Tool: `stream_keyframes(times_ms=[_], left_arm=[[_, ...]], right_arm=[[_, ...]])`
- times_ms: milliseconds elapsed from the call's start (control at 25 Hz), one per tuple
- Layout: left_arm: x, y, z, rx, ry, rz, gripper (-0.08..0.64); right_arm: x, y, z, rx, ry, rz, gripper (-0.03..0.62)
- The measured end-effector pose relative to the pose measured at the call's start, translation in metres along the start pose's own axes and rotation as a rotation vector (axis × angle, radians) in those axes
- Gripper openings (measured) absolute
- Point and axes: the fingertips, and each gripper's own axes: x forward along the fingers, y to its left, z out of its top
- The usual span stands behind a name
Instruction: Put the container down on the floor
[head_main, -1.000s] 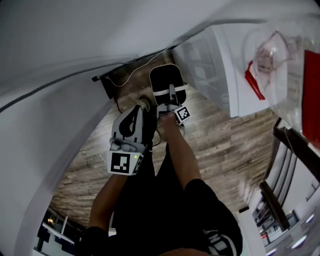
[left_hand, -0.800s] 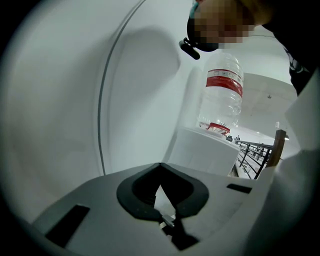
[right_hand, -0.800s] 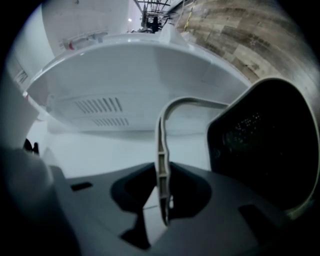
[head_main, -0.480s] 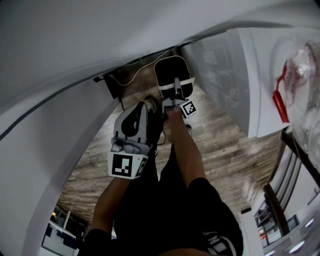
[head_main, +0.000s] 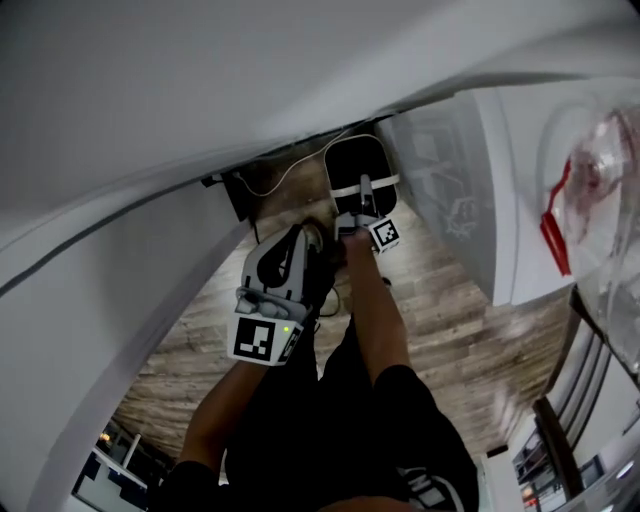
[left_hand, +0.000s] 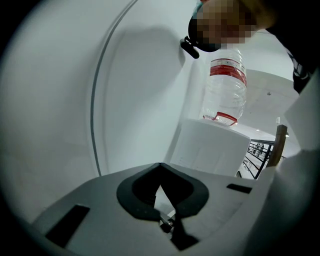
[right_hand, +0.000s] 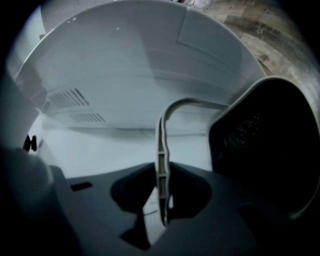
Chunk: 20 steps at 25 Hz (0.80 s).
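Wood-plank floor (head_main: 450, 310) below: right gripper (right_hand: 163, 210) pinches the container (head_main: 352, 165) handle (right_hand: 162, 150), left gripper (left_hand: 166, 220) pressed together.

black container (head_main: 357, 162) over wooden floor (head_main: 450, 300)

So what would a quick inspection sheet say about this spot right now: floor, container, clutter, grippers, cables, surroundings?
Surface: wood-plank floor.
Job's things: black container, carried by its thin white handle; whether it touches the floor cannot be told.
Clutter: clear bottle with a red label, standing on a white cabinet.
Grippers: right gripper shut on the handle; left gripper shut, nothing in it.
Cables: white cable on the floor by the wall.
Surroundings: white walls; dark railing beyond the cabinet.
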Motion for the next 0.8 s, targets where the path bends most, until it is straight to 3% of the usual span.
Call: stream_keyframes(times_ms=[240, 600, 800], left_arm=[[-0.004, -0.013, -0.003, 0.006, 0.003, -0.005, 0.031], [-0.007, -0.024, -0.01, 0.0, 0.009, -0.007, 0.031], [-0.006, -0.024, -0.009, 0.018, 0.008, -0.007, 0.031]], right_arm=[[0.015, -0.009, 0.006, -0.041, 0.035, 0.021, 0.081], [0.026, 0.011, 0.01, -0.067, 0.072, 0.154, 0.08], [0.018, -0.01, 0.011, -0.074, 0.098, 0.12, 0.08]])
